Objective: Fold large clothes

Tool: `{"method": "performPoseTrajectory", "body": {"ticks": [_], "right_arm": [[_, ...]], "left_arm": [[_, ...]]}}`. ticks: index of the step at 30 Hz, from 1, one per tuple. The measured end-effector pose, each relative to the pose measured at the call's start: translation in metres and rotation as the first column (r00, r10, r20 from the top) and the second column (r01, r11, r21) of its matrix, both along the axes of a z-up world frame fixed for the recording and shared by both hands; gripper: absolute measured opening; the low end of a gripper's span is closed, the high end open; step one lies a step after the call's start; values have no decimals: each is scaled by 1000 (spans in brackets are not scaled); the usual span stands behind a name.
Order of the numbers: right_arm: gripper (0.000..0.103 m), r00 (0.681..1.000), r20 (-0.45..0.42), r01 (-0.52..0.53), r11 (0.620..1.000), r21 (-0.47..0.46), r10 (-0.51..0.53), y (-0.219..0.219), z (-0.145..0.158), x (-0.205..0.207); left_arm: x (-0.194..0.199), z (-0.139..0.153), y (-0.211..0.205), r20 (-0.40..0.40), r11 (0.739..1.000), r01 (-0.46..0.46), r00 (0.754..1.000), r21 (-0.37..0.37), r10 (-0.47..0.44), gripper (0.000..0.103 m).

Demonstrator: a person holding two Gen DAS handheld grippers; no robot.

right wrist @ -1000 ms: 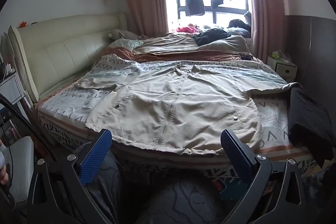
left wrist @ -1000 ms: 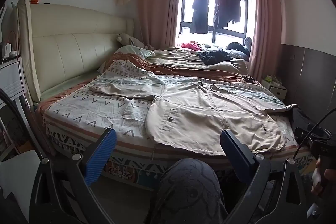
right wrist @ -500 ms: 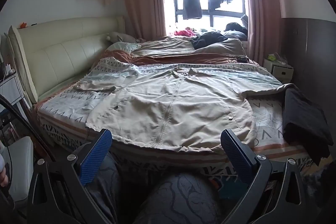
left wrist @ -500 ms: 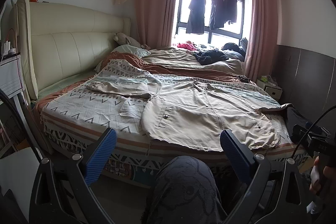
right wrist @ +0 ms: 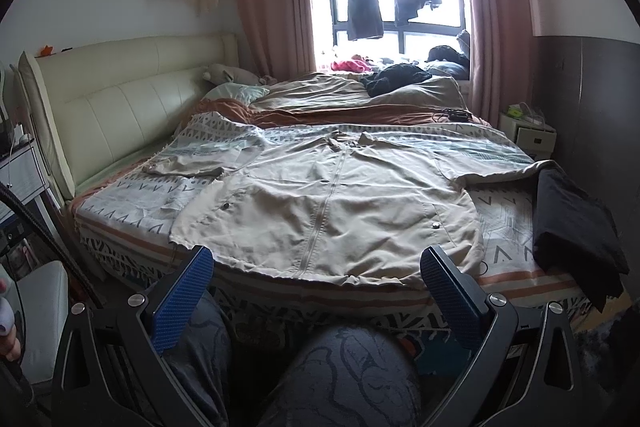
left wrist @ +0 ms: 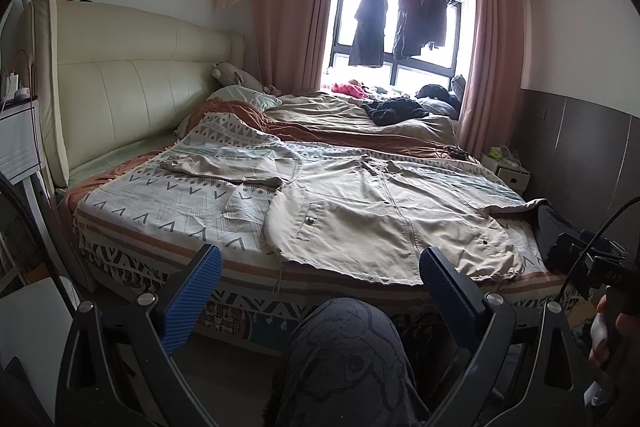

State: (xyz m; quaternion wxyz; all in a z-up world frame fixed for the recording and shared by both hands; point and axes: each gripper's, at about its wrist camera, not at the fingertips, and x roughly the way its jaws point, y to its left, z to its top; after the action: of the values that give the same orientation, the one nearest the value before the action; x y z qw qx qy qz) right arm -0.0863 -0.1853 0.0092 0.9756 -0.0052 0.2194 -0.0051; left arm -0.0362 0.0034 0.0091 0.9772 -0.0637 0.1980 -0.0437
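Beige jacket (right wrist: 332, 211) x1 flat on bed (right wrist: 508, 275); 2 grippers (left wrist: 320, 291) (right wrist: 316, 287) open.

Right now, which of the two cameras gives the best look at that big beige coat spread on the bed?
The right wrist view: the beige coat lies centred there, zipper, both pockets and both sleeves visible. The left wrist view shows the same coat off to the right and skewed, its far sleeve running toward the picture's edge.

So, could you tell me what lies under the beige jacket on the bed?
The beige jacket lies spread on a patterned blanket, which shows around it. Whatever is beneath its middle is covered.
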Motion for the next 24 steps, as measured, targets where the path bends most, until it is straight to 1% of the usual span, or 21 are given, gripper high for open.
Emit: {"method": "performPoseTrajectory", "body": {"ticks": [11, 15, 24], "right_arm": [[103, 1000, 15, 22, 999, -33, -22, 8, -3, -7], [103, 1000, 11, 27, 999, -31, -26, 12, -4, -9], [103, 999, 5, 32, 998, -47, -32, 21, -4, -19]], "left_arm": [[-2, -5, 10, -6, 1000, 3, 1000, -14, -3, 101], [-5, -4, 15, 5, 1000, 14, 1000, -13, -14, 101], [-10, -5, 24, 4, 998, 45, 999, -34, -45, 101]]}}
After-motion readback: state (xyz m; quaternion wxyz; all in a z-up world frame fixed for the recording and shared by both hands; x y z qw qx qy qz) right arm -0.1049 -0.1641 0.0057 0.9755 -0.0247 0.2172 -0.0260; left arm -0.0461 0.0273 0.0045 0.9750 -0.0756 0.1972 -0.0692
